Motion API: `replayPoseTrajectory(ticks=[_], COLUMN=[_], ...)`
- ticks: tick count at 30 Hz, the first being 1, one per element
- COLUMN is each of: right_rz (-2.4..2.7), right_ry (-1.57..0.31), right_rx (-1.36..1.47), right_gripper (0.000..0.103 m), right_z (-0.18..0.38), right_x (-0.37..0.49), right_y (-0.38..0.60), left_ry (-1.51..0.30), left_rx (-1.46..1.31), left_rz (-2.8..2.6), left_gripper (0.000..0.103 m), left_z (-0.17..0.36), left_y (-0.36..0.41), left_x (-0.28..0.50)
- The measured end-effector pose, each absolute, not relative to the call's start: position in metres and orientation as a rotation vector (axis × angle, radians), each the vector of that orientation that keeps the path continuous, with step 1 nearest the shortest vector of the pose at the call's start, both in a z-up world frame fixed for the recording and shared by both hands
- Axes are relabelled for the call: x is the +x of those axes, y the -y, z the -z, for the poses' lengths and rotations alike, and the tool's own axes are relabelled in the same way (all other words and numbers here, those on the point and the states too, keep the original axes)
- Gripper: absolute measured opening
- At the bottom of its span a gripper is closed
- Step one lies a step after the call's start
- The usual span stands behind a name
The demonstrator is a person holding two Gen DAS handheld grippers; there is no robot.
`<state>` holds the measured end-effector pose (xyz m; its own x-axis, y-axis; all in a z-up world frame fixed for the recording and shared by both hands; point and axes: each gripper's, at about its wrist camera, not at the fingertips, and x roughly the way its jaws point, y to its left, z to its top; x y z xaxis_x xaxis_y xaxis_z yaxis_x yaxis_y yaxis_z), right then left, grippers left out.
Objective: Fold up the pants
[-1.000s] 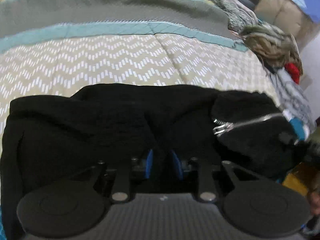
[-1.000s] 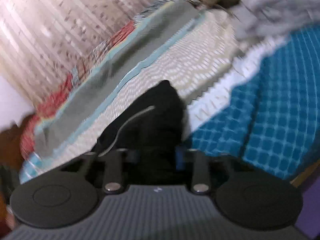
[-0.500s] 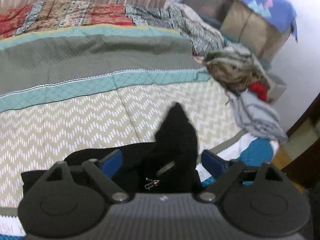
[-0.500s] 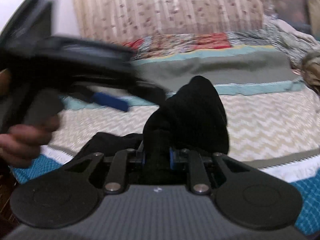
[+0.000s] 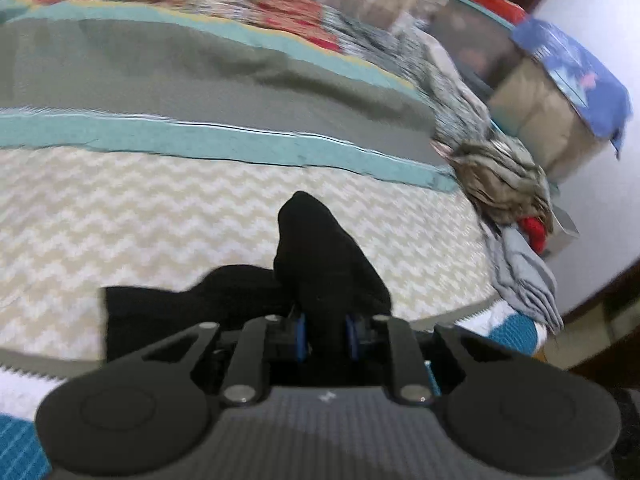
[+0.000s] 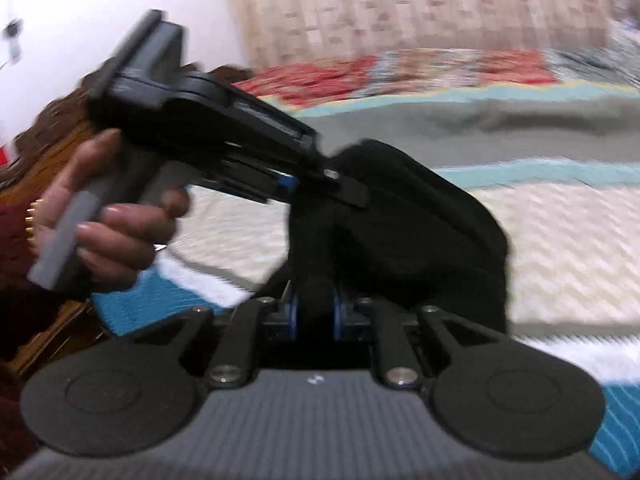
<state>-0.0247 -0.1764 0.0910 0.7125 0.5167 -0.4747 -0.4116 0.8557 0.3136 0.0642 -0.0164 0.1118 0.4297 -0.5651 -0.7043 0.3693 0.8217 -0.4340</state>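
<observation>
Both claws are pinched shut on the black pants (image 5: 320,256), which hang bunched up just above the bed quilt (image 5: 160,216), so this looks like the lifting part of a fold; the left claw (image 5: 325,336) and the right claw (image 6: 314,316) each grip a lump of cloth close together. Next, I think the claws need to pull apart to stretch the pants flat, then lay them down on the quilt. Only the right view shows the person's left hand (image 6: 108,216) holding the other claw, and only the left view shows the clothes pile (image 5: 504,184) at the far edge of the quilt.
</observation>
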Motion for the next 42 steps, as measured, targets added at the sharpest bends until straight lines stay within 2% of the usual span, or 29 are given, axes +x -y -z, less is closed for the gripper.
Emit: replayPoseTrajectory(ticks=[6, 8, 9, 10, 11, 19, 22, 24, 27, 29, 32, 37, 42], right_rz=[-0.671, -0.689, -0.705, -0.72, -0.718, -0.609, -0.517, -0.481, -0.438, -0.456, -0.512, -0.441, -0.355], right_ry=[-0.705, -0.779, -0.817, -0.835, -0.833, -0.586, -0.614, -0.703, -0.883, -0.935, -0.895, -0.692, -0.678], right_rx=[0.201, 0.211, 0.193, 0.156, 0.137, 0.285, 0.332, 0.365, 0.33, 0.391, 0.377, 0.514, 0.553], right_gripper=[0.019, 0.029, 0.043, 0.045, 0.045, 0.045, 0.042, 0.038, 0.039, 0.039, 0.039, 0.04, 0.04], right_z=[-0.079, -0.061, -0.05, -0.042, -0.04, -0.104, -0.095, -0.077, -0.034, -0.028, -0.048, -0.081, -0.075], right_x=[0.02, 0.035, 0.04, 0.038, 0.036, -0.011, -0.011, -0.003, -0.005, -0.009, -0.016, -0.016, 0.007], right_y=[0.12, 0.101, 0.091, 0.083, 0.082, 0.175, 0.201, 0.206, 0.195, 0.196, 0.207, 0.264, 0.27], left_ry=[-0.99, -1.015, -1.05, -1.078, -1.071, -0.86, -0.837, -0.863, -0.969, -0.92, -0.88, -0.759, -0.837], left_rx=[-0.273, -0.197, -0.148, -0.122, -0.145, -0.33, -0.26, -0.161, -0.018, 0.028, 0.03, 0.019, 0.059], left_rz=[0.418, 0.342, 0.289, 0.249, 0.251, 0.376, 0.463, 0.475, 0.44, 0.424, 0.428, 0.498, 0.423], left_gripper=[0.02, 0.04, 0.045, 0.051, 0.052, 0.044, 0.041, 0.04, 0.038, 0.038, 0.038, 0.039, 0.039], left_z=[-0.079, -0.055, -0.041, -0.03, -0.028, -0.086, -0.087, -0.071, -0.021, -0.02, -0.045, -0.087, -0.073], left_y=[-0.044, -0.047, -0.048, -0.049, -0.053, -0.09, -0.065, -0.045, -0.026, -0.023, -0.031, -0.018, 0.016], left_x=[0.068, 0.073, 0.077, 0.078, 0.075, 0.032, 0.018, 0.013, 0.011, 0.0, -0.008, -0.013, 0.013])
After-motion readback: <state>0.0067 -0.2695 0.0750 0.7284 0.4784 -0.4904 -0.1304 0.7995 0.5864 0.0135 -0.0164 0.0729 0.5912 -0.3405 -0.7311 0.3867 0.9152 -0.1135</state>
